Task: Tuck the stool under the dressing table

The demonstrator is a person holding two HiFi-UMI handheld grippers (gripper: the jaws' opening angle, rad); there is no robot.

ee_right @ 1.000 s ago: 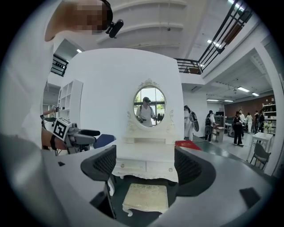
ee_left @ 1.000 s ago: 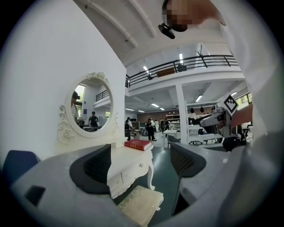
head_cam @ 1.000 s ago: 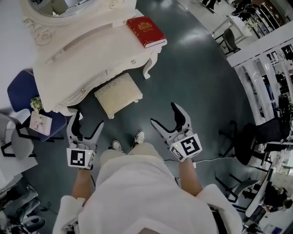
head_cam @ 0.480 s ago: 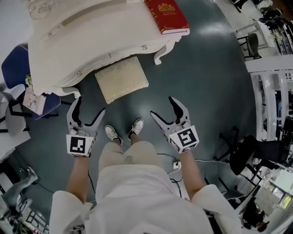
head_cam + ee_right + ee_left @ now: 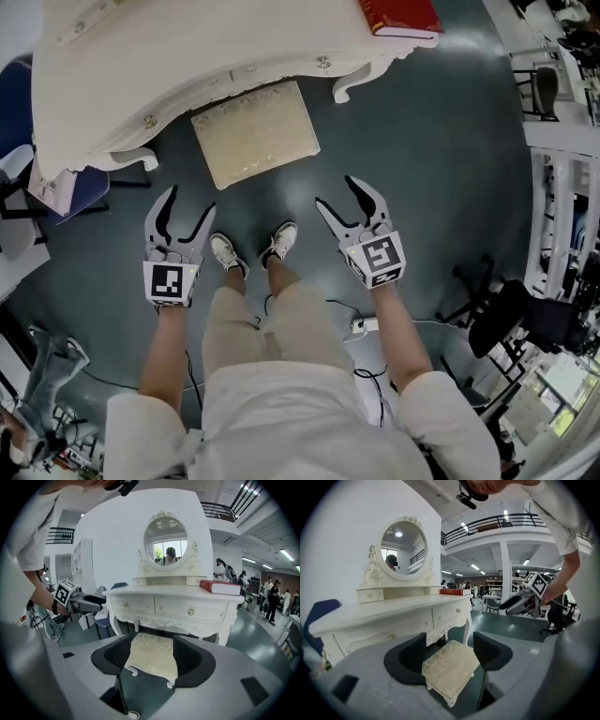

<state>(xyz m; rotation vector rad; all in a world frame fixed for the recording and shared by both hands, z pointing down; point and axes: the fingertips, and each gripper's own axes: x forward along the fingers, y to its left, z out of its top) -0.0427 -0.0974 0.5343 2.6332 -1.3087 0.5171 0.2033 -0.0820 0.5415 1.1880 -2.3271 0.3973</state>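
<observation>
My left gripper (image 5: 187,202) and right gripper (image 5: 339,192) are both spread, their jaws having just been closing a little with nothing between them. Both hang out in front of the dressing table (image 5: 187,66). The stool (image 5: 255,131) stands at that table's front edge, mostly untucked.

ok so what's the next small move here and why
Probably bring the left gripper and right gripper forward and down to the stool. It sticks partly out from under the table. Both grippers hang short of it, and their jaws have just closed partway with nothing between them.
</observation>
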